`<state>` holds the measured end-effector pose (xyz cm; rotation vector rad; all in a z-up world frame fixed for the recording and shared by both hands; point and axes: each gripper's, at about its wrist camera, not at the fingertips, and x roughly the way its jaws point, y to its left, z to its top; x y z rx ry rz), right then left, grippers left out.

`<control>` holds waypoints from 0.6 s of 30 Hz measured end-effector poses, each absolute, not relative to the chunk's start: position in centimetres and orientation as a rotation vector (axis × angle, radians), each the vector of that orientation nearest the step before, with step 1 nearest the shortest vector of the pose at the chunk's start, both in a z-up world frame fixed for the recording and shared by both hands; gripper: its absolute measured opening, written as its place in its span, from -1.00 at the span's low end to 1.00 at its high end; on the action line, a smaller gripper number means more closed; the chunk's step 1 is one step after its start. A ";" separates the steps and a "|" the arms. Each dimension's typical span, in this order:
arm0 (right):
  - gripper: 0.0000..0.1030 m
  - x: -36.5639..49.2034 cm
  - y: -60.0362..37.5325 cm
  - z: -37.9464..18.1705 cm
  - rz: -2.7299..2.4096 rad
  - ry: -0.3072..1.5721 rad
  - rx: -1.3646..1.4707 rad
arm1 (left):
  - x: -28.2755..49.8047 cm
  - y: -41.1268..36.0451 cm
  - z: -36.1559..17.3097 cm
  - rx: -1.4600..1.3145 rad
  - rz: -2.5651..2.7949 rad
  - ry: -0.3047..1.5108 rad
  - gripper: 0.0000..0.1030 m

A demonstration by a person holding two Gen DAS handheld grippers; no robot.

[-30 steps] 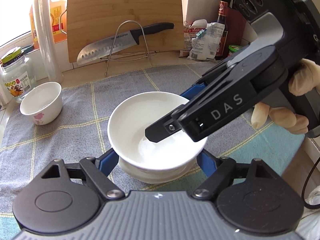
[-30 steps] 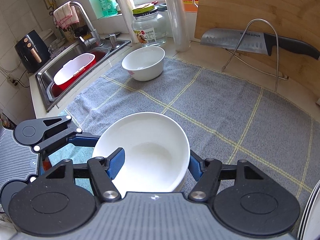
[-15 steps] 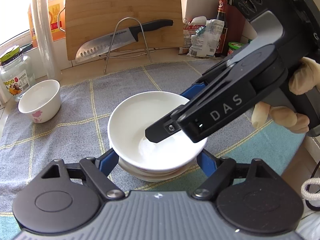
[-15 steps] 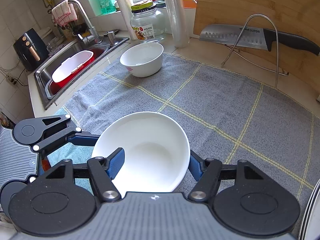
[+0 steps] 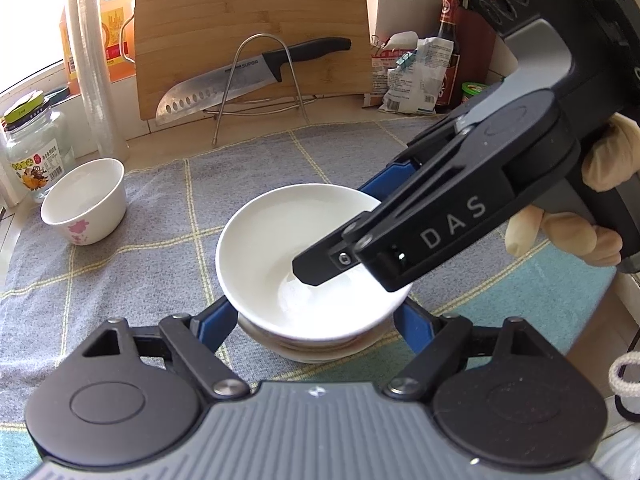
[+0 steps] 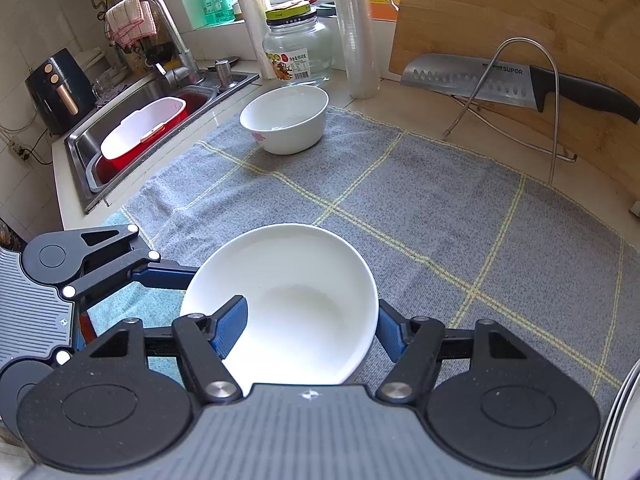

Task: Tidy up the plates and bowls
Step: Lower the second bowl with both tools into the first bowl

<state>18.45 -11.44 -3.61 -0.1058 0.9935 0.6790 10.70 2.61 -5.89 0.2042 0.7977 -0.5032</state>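
Note:
A plain white bowl (image 5: 280, 248) (image 6: 304, 280) tops a short stack of dishes (image 5: 312, 350) on the grey checked towel (image 6: 420, 208). My left gripper (image 5: 314, 316) is shut on the low part of that stack, a blue pad on each side. My right gripper (image 6: 308, 330) comes in from the right and is shut on the top bowl's wall, one finger inside the bowl and the other outside its rim. A smaller white bowl with a pink flower (image 5: 84, 200) (image 6: 286, 120) stands apart at the towel's far left corner.
A knife (image 5: 248, 76) lies on a wire rack in front of a wooden cutting board (image 5: 248, 20). A glass jar (image 6: 298, 50) and a roll of film (image 6: 356, 28) stand behind the small bowl. The sink (image 6: 136, 120) holds a red tub. Plate rims (image 6: 616, 420) show at the right edge.

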 end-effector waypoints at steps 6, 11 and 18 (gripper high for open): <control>0.41 18.5 -11.5 -3.6 0.676 0.998 -0.111 | 10.6 2.3 -6.0 0.217 -0.500 0.796 0.67; 0.42 18.4 -11.5 -3.6 0.678 0.995 -0.118 | 10.8 2.4 -6.1 0.218 -0.499 0.794 0.75; 0.66 18.3 -11.6 -3.1 0.682 0.976 -0.110 | 10.9 2.7 -6.0 0.199 -0.500 0.784 0.86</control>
